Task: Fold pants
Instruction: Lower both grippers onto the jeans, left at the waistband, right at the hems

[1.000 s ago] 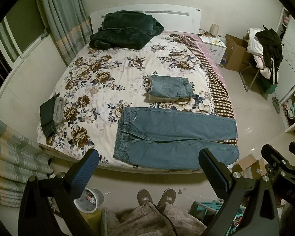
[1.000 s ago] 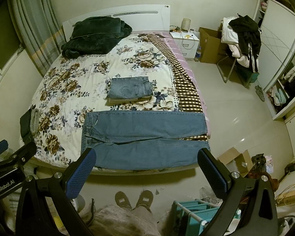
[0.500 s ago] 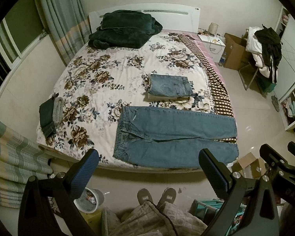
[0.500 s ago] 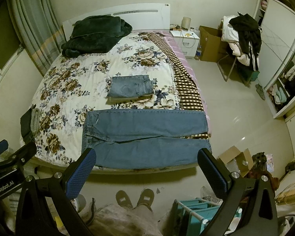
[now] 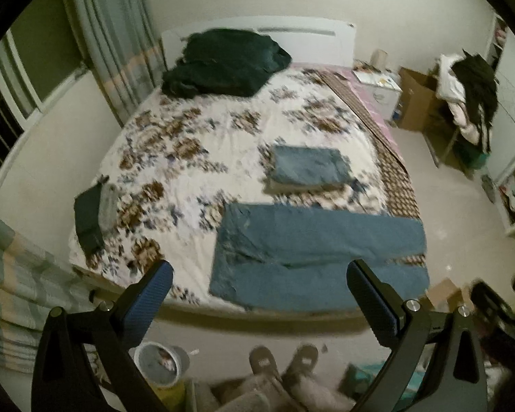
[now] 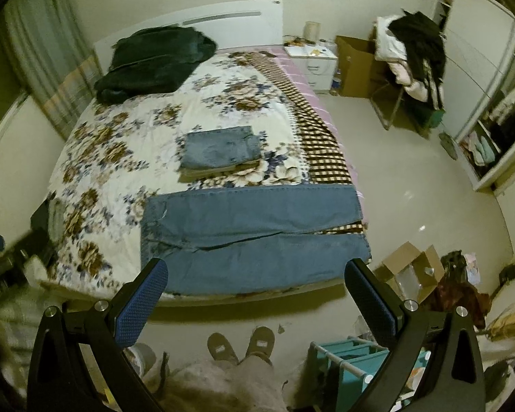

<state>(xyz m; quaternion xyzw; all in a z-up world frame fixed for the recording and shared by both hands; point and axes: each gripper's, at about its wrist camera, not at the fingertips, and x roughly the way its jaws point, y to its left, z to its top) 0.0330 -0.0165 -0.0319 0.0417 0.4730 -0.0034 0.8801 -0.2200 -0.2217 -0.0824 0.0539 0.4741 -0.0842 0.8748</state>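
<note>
Both views have drifted nearer the floral bed; both tools gape, released, above jeans.

Both cameras looked down from high up at the foot of the bed, far back from it. The left wrist view sat a bit to the left and showed the curtain. The right wrist view sat more to the right and showed more floor and the shelves. Both saw the whole bed, the jeans and the person's slippers.
</note>
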